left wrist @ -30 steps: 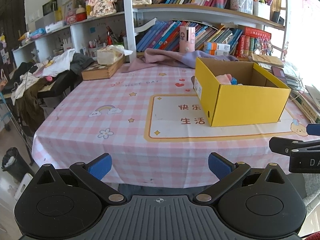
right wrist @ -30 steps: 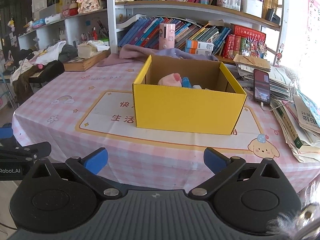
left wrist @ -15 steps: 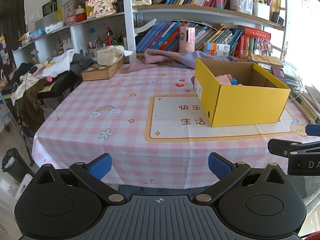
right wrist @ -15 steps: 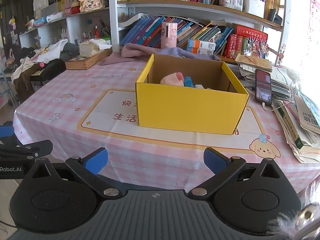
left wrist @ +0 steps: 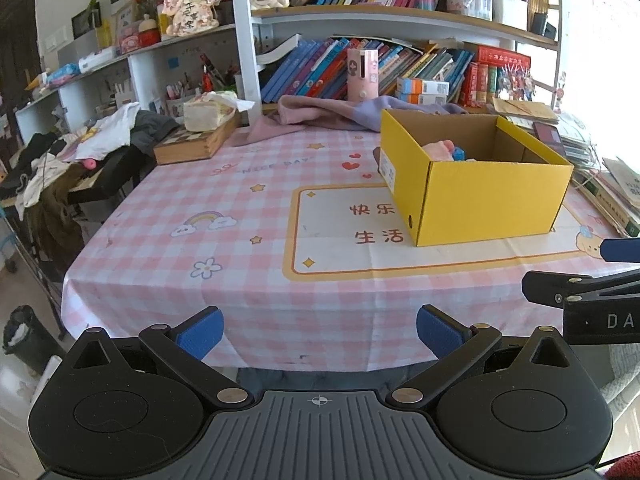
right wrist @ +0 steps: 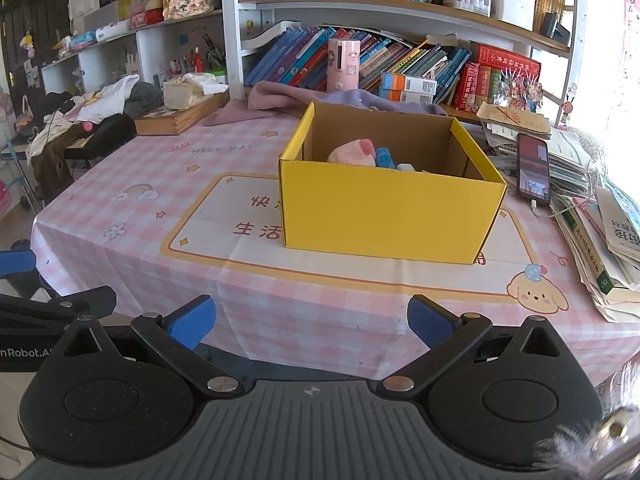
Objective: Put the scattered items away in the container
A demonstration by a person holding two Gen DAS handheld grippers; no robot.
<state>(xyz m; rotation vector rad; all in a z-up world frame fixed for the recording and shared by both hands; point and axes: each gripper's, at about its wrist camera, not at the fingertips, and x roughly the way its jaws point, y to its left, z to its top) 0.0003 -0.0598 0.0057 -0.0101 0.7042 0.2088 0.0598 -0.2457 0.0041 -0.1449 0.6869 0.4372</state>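
The yellow cardboard box [right wrist: 390, 216] sits mid-worktop [right wrist: 192, 216], already holding a pink plush [right wrist: 352, 152] and blue toy [right wrist: 385, 157]. No loose items remain nearby, so tidying looks finished. Left gripper [left wrist: 319, 330] and right gripper [right wrist: 311, 320] hover released, empty.

phone [right wrist: 533, 171] on paper stack [right wrist: 568, 160], bookshelf [right wrist: 400, 60] behind.

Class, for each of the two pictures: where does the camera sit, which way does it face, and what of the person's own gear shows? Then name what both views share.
Left wrist: sits behind the left tool, off the table's near edge, facing the shelves; yellow box ahead-right; right tool at right edge.
Right wrist: sits behind the right tool, facing the yellow box straight on; left tool at left edge.
Shared: box, pink checked tablecloth, bookshelves.
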